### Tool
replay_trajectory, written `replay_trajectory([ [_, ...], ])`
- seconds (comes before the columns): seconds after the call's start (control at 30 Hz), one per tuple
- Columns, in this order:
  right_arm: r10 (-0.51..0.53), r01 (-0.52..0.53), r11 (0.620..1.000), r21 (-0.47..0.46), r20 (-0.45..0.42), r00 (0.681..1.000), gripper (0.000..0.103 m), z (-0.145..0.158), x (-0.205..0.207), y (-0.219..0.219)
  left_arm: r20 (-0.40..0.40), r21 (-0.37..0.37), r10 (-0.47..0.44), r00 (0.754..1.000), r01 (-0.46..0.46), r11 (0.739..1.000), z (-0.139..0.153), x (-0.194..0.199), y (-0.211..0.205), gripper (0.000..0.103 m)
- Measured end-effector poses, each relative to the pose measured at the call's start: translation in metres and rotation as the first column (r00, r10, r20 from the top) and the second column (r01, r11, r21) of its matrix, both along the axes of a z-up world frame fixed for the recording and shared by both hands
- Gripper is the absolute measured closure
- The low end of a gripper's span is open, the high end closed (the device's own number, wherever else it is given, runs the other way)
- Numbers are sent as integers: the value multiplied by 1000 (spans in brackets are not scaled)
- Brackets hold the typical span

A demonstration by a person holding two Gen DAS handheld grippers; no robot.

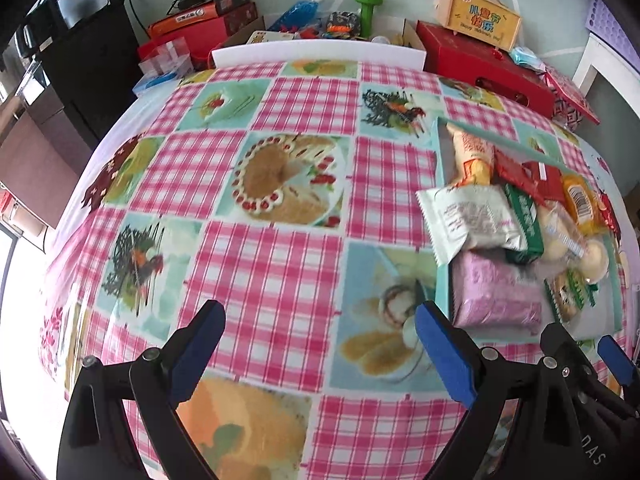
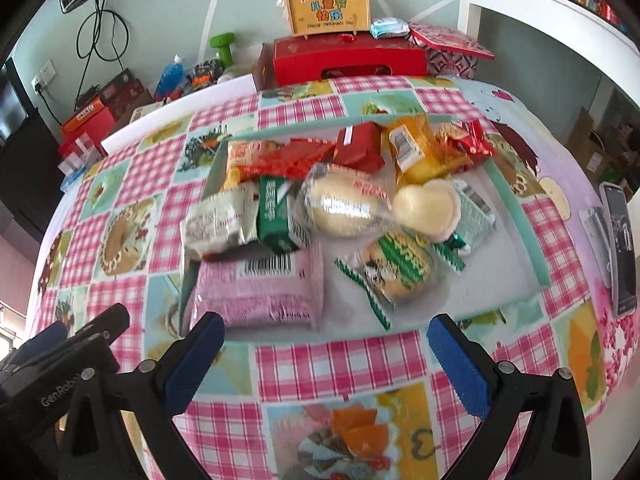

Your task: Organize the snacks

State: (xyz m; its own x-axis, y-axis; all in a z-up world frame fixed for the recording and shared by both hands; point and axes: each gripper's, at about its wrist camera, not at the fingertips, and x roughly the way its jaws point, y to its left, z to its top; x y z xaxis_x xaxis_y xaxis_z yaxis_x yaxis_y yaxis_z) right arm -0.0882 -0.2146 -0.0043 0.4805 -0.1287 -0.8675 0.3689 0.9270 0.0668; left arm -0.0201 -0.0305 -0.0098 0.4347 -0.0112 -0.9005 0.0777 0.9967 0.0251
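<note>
Both the left gripper (image 1: 320,344) and right gripper (image 2: 326,354) hang spread apart and empty at the frames' bottom. Wrapped snacks (image 2: 340,204) fill the teal tray (image 2: 516,208) mid-frame, none loose on the tablecloth (image 1: 256,264); organizing seems nearly complete.

Table (image 2: 340,364) covered by pink-checked cloth with food prints. On it: shallow teal tray (image 2: 516,216) piled with snack packets, sitting right of centre in the left wrist view. Phone (image 2: 620,248) lies near the right edge. Red box (image 2: 348,60) and white foam strip (image 1: 320,50) at the far edge.
</note>
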Motion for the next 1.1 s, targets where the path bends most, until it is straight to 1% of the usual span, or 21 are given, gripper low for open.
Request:
replay_trajectory([
  [0.17,2,-2,1000,-7,-20,1000,0,-4,-2,1,-10,8,2,1000,-2,1000,-4,-4,4,8],
  [0.43,2,-2,1000,-17,-28,1000,0,-6,1,1,-24,-23,8,1000,-8,1000,-8,1,9,8],
  [0.53,0,-1,1000,-22,-33,999,0,-7,2,0,-28,-11,11,1000,-12,1000,-10,3,11,8],
  [0.9,-4,3,999,-50,-20,1000,0,-1,3,-1,-27,-14,-4,1000,3,1000,-11,6,10,7],
  [1.1,-3,3,998,-55,-5,1000,0,2,3,-1,-15,3,-9,1000,9,1000,-9,6,9,7],
])
